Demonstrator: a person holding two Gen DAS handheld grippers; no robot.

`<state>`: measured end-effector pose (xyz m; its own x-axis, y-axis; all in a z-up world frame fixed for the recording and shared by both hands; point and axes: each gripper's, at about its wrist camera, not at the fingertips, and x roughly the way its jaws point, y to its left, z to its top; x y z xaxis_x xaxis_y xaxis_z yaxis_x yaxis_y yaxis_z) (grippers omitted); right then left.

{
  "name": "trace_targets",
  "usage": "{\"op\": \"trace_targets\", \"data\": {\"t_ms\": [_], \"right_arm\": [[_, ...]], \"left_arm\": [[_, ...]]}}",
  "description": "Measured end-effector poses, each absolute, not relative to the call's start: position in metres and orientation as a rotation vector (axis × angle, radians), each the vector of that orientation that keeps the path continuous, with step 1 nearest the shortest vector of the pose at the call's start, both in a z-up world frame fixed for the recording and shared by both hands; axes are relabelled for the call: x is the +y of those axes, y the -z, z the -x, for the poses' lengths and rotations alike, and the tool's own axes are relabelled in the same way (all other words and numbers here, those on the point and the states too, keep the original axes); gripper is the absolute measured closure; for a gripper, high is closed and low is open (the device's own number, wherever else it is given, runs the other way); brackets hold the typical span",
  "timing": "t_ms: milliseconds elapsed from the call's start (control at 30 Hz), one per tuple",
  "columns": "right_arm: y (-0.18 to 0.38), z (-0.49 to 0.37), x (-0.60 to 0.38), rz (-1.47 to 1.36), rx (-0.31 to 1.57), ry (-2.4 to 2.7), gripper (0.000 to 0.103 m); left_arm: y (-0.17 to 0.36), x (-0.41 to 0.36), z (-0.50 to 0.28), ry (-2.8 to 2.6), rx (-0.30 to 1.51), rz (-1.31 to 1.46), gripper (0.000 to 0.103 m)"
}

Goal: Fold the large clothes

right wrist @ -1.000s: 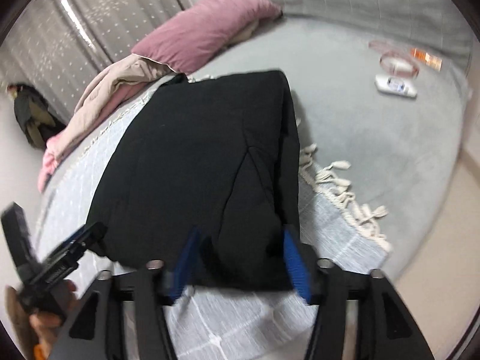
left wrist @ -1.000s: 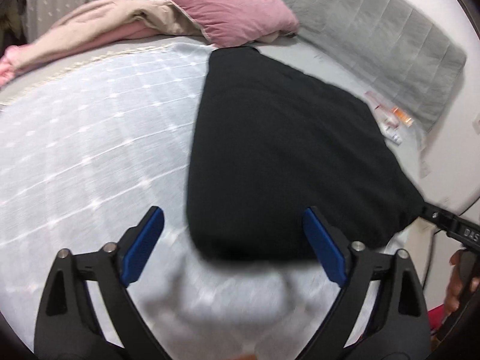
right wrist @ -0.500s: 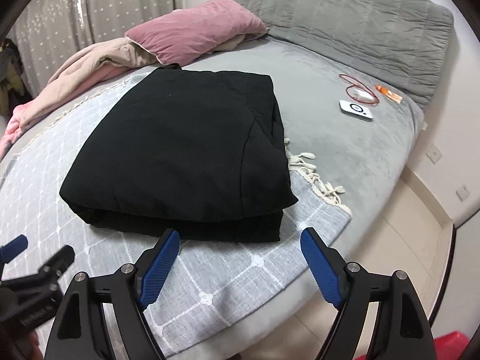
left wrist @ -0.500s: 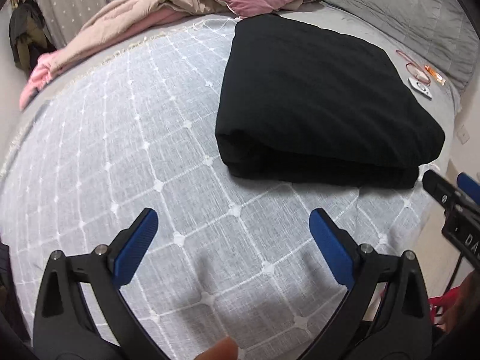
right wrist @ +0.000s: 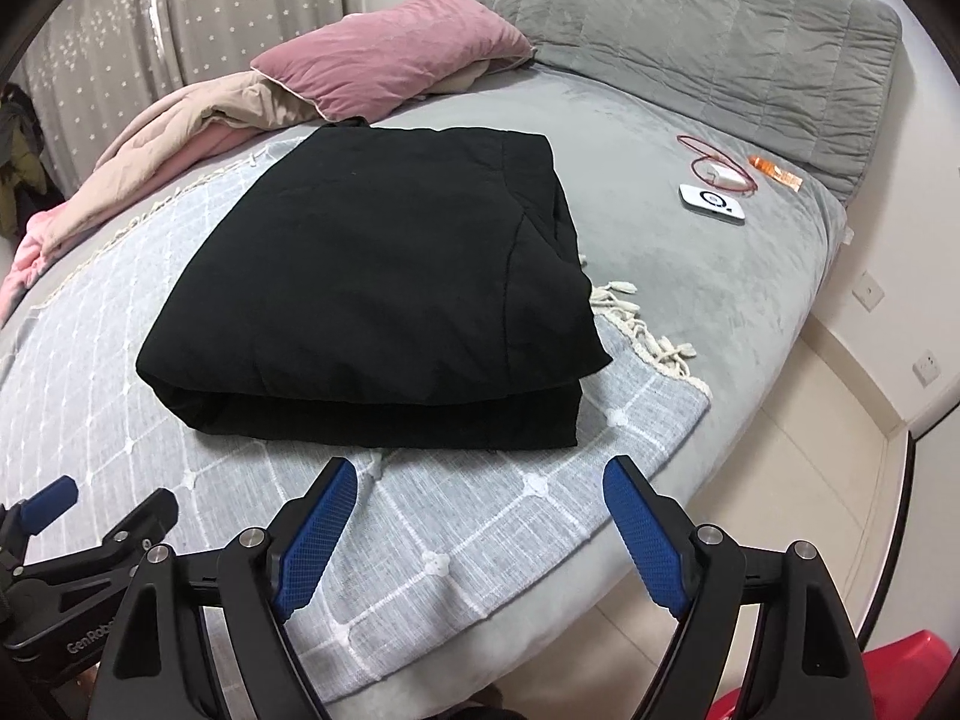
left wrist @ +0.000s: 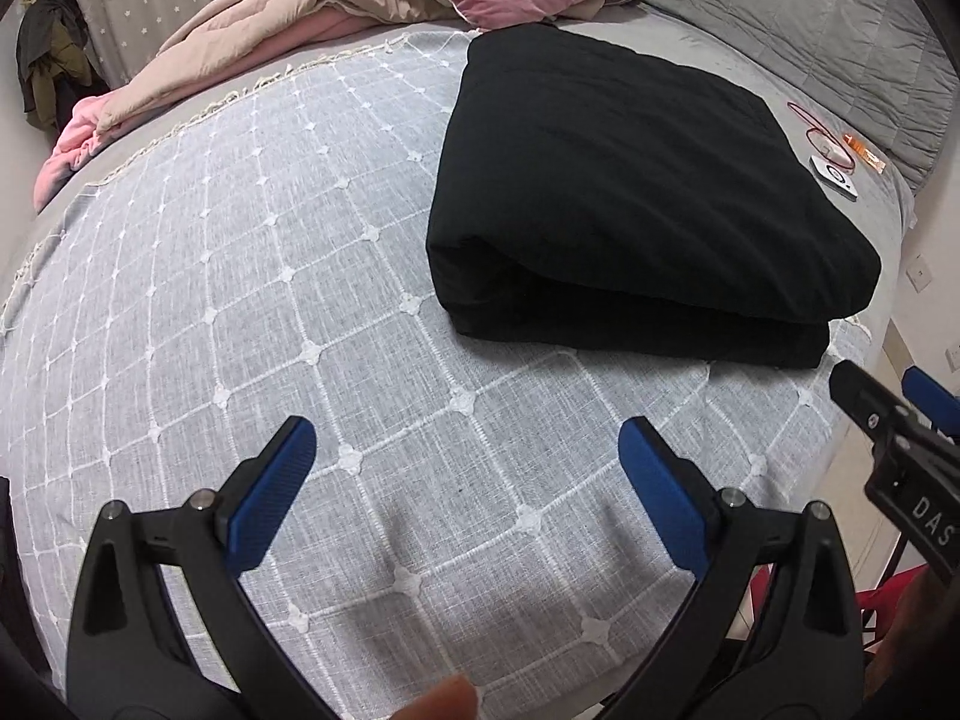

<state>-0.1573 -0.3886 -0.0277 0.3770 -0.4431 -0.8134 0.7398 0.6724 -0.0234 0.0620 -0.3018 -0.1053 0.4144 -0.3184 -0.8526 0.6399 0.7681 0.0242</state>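
A black garment [left wrist: 636, 204] [right wrist: 384, 276] lies folded into a thick rectangle on the grey checked bedspread [left wrist: 240, 276] [right wrist: 468, 528]. My left gripper [left wrist: 468, 438] is open over bare bedspread, short of the garment's near fold, with nothing between its blue pads. My right gripper [right wrist: 480, 474] is open too, just in front of the garment's near edge and not touching it. The right gripper also shows at the right edge of the left wrist view, and the left one at the lower left of the right wrist view.
A pink pillow [right wrist: 390, 54] and a beige-pink quilt [left wrist: 240, 36] lie at the back of the bed. A white device [right wrist: 714, 201], a red cable [right wrist: 714, 162] and an orange tube [right wrist: 774, 171] lie on the grey sheet at right. The bed's edge and tiled floor [right wrist: 798, 480] are right.
Both grippers have drawn back from the black garment, which now lies free ahead of them. The right jaws have opened wider; the left stayed open.
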Motion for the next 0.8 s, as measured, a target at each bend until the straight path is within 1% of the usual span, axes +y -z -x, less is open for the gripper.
{"op": "trace_targets", "data": {"t_ms": [800], "right_arm": [[0.0289, 0.1571, -0.3837, -0.381, 0.908, 0.752, 0.018]], "left_arm": [[0.1029, -0.2994, -0.0617, 0.623, 0.97, -0.369, 0.003]]}}
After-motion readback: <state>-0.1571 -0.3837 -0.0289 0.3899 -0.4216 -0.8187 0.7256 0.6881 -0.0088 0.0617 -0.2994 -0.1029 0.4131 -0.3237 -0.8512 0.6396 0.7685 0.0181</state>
